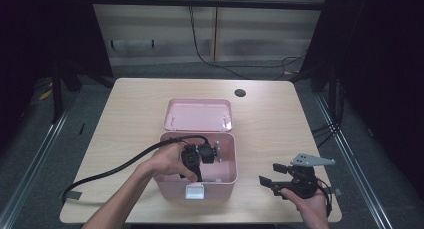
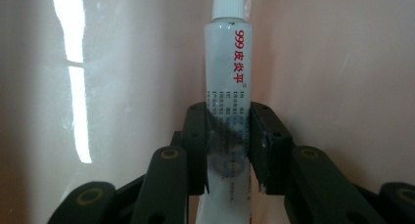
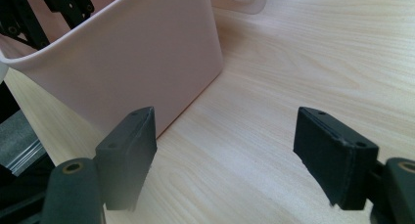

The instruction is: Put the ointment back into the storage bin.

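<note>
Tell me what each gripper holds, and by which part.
The left gripper is shut on a white tube, pinching its lower body well below the cap, inside the pink box. The right gripper is open over the table, holding nothing.

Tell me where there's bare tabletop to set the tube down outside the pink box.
Bare wood lies left of the pink box, bordered by the black cable, and right of it, between the box wall and the open right gripper. The far strip beyond the lid is free too. Inside the box is crowded: the left gripper holds the tube there.
</note>
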Available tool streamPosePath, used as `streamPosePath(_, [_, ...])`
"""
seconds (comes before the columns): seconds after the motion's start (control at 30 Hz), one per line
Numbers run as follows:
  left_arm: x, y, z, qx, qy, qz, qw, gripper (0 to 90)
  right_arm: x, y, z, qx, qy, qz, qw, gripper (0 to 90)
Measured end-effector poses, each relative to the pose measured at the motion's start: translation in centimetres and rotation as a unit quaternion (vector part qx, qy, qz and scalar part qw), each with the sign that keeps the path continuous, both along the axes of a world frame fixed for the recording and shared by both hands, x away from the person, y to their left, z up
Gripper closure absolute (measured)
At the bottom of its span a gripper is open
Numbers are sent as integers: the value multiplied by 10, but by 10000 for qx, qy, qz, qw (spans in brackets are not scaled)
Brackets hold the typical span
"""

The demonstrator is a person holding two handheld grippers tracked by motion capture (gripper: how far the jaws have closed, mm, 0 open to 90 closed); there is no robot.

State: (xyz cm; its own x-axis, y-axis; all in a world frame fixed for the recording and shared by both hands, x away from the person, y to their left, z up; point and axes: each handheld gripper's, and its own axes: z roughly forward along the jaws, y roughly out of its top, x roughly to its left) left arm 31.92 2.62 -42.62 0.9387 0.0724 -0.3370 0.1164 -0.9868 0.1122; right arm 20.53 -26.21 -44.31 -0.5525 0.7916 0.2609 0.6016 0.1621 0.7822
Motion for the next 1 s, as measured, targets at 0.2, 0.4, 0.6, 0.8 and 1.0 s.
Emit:
streamPosePath(0.2, [4, 4, -8, 29, 160, 83, 9998, 705, 0, 1, 0, 4, 11, 18, 10000, 239])
streamPosePath(0.4, [4, 3, -10, 67, 176, 88, 9998, 704, 0, 1, 0, 0, 35, 9, 10000, 239])
streamPosePath(0.6, [5, 1, -14, 73, 257, 78, 9996, 704, 0, 1, 0, -8, 37, 10, 10000, 238])
streamPosePath(0.8, [5, -2, -21, 137, 355, 86, 9992, 703, 0, 1, 0, -9, 37, 13, 10000, 239])
streamPosePath(1.0, [5, -3, -24, 220, 405, 66, 9989, 702, 0, 1, 0, -29, 36, 13, 10000, 238])
